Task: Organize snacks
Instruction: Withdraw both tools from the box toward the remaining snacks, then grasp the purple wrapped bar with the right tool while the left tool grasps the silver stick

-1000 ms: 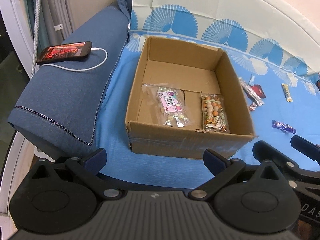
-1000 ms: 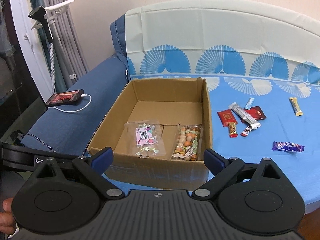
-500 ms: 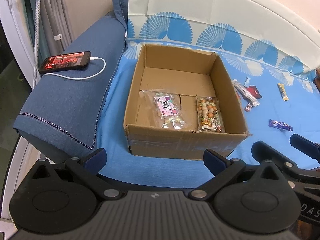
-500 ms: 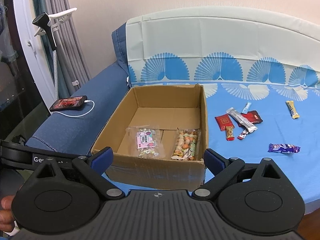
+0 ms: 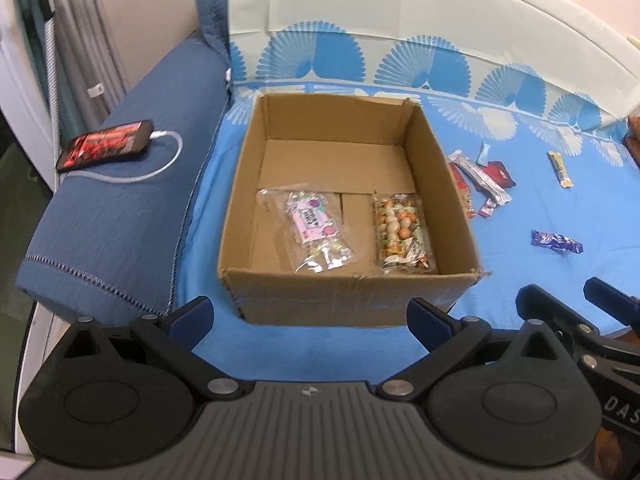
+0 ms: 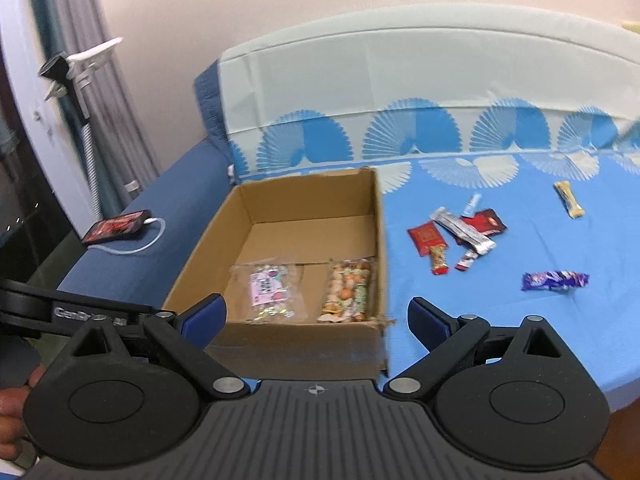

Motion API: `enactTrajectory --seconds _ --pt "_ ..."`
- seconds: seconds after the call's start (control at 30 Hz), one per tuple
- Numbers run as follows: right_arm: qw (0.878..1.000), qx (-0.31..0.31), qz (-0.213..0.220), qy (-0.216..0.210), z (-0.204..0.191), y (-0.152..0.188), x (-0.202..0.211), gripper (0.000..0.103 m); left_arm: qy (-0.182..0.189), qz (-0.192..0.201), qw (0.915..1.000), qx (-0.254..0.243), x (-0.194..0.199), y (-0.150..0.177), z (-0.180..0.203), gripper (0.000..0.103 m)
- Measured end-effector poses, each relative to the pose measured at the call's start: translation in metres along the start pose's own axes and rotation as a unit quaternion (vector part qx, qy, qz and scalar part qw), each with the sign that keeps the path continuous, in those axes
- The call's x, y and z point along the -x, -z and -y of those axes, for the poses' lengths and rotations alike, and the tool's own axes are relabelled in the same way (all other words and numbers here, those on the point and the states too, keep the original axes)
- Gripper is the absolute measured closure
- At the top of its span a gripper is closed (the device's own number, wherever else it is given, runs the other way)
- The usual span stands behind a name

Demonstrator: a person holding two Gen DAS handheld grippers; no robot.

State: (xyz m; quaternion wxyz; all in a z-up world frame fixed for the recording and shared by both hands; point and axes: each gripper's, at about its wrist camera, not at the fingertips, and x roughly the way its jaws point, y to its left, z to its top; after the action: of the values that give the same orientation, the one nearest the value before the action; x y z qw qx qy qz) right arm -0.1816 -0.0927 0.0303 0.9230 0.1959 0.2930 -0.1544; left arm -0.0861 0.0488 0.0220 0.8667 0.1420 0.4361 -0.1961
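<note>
**Two bags boxed, the small wrappers left out**

You held both tools back from the open brown cardboard box (image 5: 348,216), which sat on the blue fan-patterned cloth (image 5: 520,272) over the sofa seat. Your left gripper (image 5: 310,314) had its fingers spread wide with nothing between them, and your right gripper (image 6: 316,314) was just as open and empty.

By my reading you were only partly through. Two snacks lay flat on the box floor near its front wall: a clear crinkly bag with a pink label (image 5: 316,230) and, just beside it, a clear bag of round orange and cream sweets (image 5: 404,232). The rest lay loose on the cloth to the right of the box: a cluster of red and silver foil packets (image 6: 456,236), a glossy purple wrapped bar (image 6: 554,280) nearer you, and a slim yellow bar (image 6: 570,200) farther back, well apart from the others.

The box was plain corrugated card, its front edge a little torn. A black phone (image 5: 106,150) on a white cable rested on the denim-blue armrest
</note>
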Motion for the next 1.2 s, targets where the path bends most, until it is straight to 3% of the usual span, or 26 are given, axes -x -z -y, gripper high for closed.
enactTrajectory --seconds 0.3,0.57,0.83,1.0,1.2 --pt "0.993 -0.083 0.006 0.078 0.087 -0.002 -0.012 0.005 0.03 -0.013 0.9991 -0.028 -0.019 -0.042 0.055 0.0" --pt "0.966 -0.219 -0.004 0.135 0.183 0.001 -0.035 0.005 0.082 -0.057 0.9945 -0.032 -0.065 -0.095 0.126 0.0" --pt "0.936 -0.31 -0.018 0.166 0.26 -0.003 -0.092 0.005 0.093 -0.093 0.9912 -0.02 -0.153 -0.153 0.201 0.0" --pt "0.928 -0.332 -0.032 0.167 0.29 -0.007 -0.131 0.005 0.11 -0.127 0.9858 -0.011 -0.223 -0.183 0.245 0.0" --pt "0.917 -0.354 -0.051 0.175 0.316 -0.009 -0.17 0.005 0.105 -0.172 0.9795 0.004 -0.308 -0.2 0.281 0.0"
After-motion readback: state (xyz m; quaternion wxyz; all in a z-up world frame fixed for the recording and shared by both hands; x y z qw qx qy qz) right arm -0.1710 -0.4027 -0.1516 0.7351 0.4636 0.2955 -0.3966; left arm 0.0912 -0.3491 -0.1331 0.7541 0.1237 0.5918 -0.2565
